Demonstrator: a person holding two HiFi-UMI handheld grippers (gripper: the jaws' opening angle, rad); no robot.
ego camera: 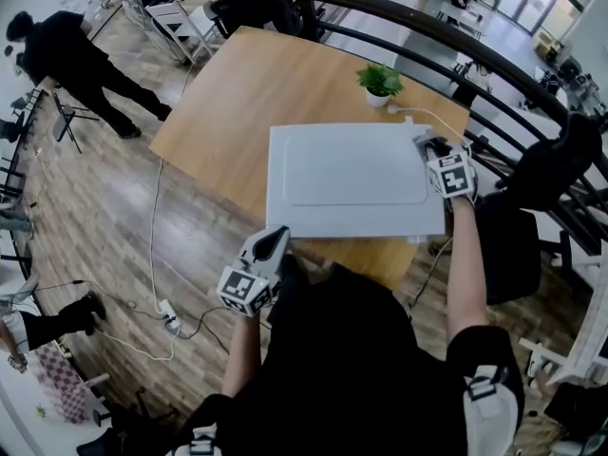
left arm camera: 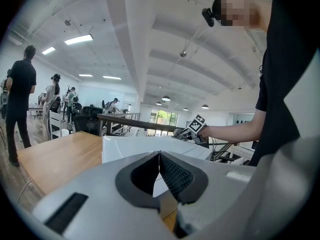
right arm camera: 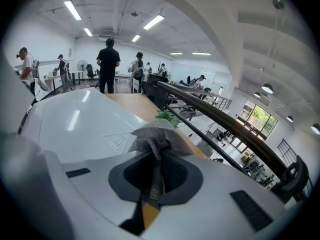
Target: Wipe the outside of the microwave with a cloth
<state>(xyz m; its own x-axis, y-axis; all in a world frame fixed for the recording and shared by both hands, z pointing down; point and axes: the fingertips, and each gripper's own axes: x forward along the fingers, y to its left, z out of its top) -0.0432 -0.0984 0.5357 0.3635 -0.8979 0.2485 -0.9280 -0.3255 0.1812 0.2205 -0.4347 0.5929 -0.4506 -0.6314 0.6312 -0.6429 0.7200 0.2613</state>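
The white microwave (ego camera: pixel 351 180) stands on a wooden table (ego camera: pixel 256 93), seen from above. My right gripper (ego camera: pixel 429 146) rests at the top's right rear edge, shut on a grey woven cloth (right arm camera: pixel 156 134) bunched against the white top (right arm camera: pixel 80 119). In the head view the cloth (ego camera: pixel 425 143) shows only as a small dark bit under the gripper. My left gripper (ego camera: pixel 275 240) hovers at the front left corner, off the table edge, jaws shut with nothing between them. The left gripper view shows the microwave (left arm camera: pixel 145 146) ahead of the shut left gripper (left arm camera: pixel 159 156) and my right gripper (left arm camera: pixel 187 132) on its far side.
A small green potted plant (ego camera: pixel 380 84) stands behind the microwave, with a white cable (ego camera: pixel 432 114) next to it. A dark curved railing (ego camera: pixel 456 41) runs behind the table. A person in black (ego camera: pixel 71 65) stands at far left. Cables and a power strip (ego camera: pixel 169 319) lie on the floor.
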